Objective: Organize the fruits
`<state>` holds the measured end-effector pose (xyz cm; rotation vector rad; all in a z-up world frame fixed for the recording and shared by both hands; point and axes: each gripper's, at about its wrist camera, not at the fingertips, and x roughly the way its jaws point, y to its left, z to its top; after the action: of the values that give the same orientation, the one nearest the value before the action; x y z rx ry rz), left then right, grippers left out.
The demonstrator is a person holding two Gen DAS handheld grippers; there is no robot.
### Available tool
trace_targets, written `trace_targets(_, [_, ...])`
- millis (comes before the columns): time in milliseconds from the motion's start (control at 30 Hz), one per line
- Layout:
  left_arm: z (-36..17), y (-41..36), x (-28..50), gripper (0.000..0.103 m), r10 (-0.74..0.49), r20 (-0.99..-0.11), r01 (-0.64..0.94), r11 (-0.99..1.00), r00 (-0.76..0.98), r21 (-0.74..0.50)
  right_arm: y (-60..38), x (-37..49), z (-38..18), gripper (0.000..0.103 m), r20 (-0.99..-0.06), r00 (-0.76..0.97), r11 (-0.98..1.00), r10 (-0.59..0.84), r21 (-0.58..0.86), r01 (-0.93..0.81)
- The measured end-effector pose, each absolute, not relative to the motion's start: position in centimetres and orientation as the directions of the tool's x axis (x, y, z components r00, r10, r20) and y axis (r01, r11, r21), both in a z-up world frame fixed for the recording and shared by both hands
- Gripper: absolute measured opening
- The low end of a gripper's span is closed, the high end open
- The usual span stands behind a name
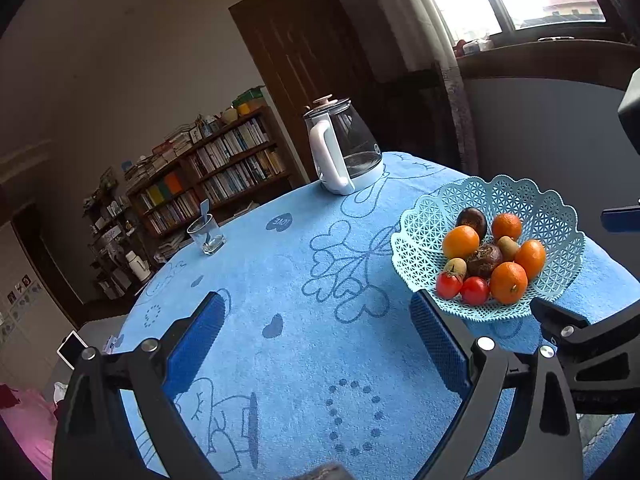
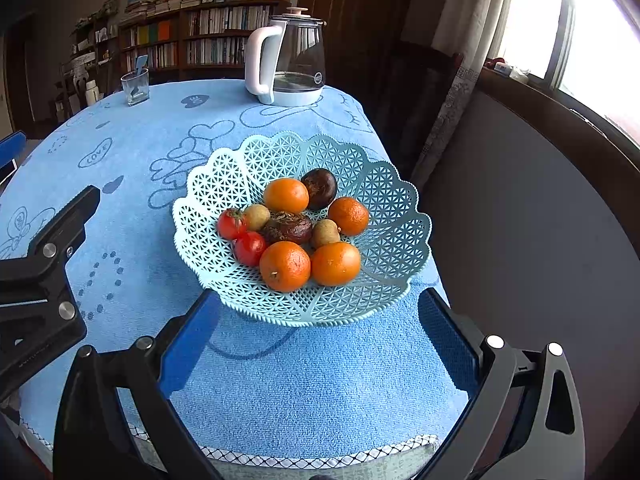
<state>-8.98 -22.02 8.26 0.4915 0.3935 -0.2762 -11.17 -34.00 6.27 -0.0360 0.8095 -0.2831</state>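
Note:
A light blue lattice fruit basket (image 2: 384,216) (image 1: 552,208) stands on the blue tablecloth near the table's right edge. It holds several oranges (image 2: 285,266) (image 1: 508,282), two red tomatoes (image 2: 250,248) (image 1: 475,290), two small kiwis (image 2: 325,233) (image 1: 508,246) and two dark passion fruits (image 2: 319,188) (image 1: 472,220). My right gripper (image 2: 318,308) is open and empty, just in front of the basket's near rim. My left gripper (image 1: 316,312) is open and empty over bare cloth, left of the basket.
A glass kettle with a white handle (image 1: 340,148) (image 2: 290,60) stands at the table's far edge. A drinking glass (image 1: 206,234) (image 2: 135,86) stands at the far left. Behind are bookshelves (image 1: 208,168) and a dark door (image 1: 304,52). The table drops off right of the basket.

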Motion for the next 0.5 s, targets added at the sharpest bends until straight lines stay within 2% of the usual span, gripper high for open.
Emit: trace_targets(500, [8.29,-21.81,-8.98,0.093,-0.184,-0.440,0.368,0.847,0.879,0.382,-33.94,-11.08,6.05,0.100,-0.712,0.650,0.961,-0.266,-0.141,0.238])
